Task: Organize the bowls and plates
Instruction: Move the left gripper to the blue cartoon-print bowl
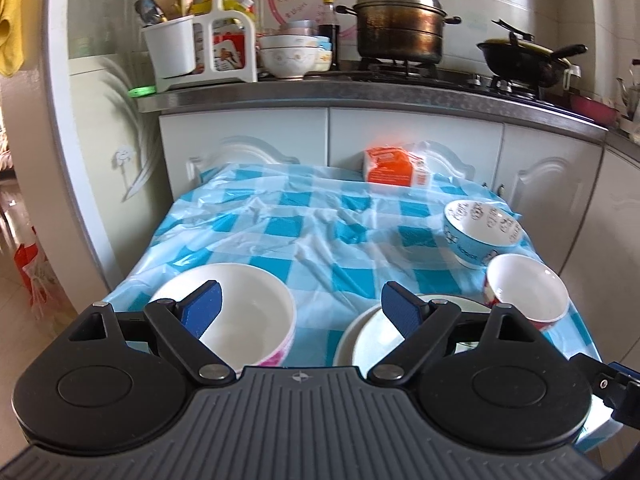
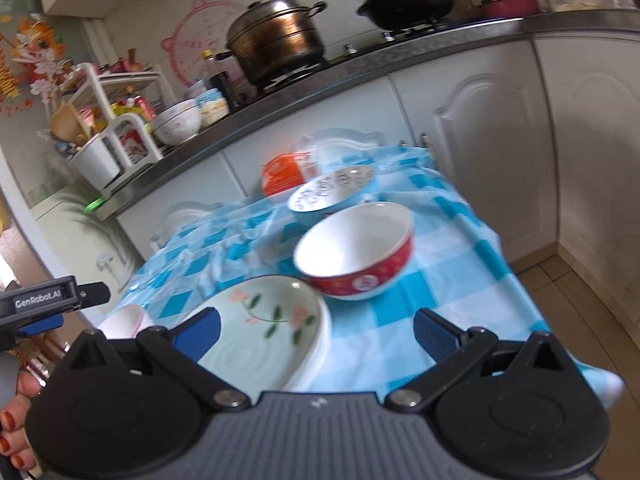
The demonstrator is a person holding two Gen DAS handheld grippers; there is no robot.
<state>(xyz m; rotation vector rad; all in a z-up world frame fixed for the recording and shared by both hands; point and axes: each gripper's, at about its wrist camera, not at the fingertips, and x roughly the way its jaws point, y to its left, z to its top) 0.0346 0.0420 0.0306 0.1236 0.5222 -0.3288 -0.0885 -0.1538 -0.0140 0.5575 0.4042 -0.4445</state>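
Both sets of jaws stand spread wide and released, grasping nothing. At the bottom of the left wrist view, the left gripper [image 1: 300, 304] hangs above the near edge of the desk [image 1: 320, 216], which is covered with a crinkled blue-and-white checked plastic cloth. Its left blue pad lies over the large white bowl with a pink flowered outside [image 1: 240, 312] at lower left, and its right pad lies over the stack of white plates [image 1: 372, 340] at lower centre. To the right of the plates sits the red-sided bowl with a white inside [image 1: 528, 290], and just behind it, touching or nearly so, the blue bowl with printed writing inside [image 1: 480, 228]. An orange and white packet [image 1: 390, 166] stands at the far edge of the desk, upper centre. In the right wrist view the right gripper [image 2: 316, 330] hovers over the same stack, whose top plate is pale green with painted pink flowers [image 2: 260, 320]; the left pad overlaps that plate and the right pad is over bare cloth. The red bowl sits just beyond the plate's rim, mid-frame, with the blue bowl behind it. At lower left a hand with red-painted nails [image 2: 16, 428] shows.
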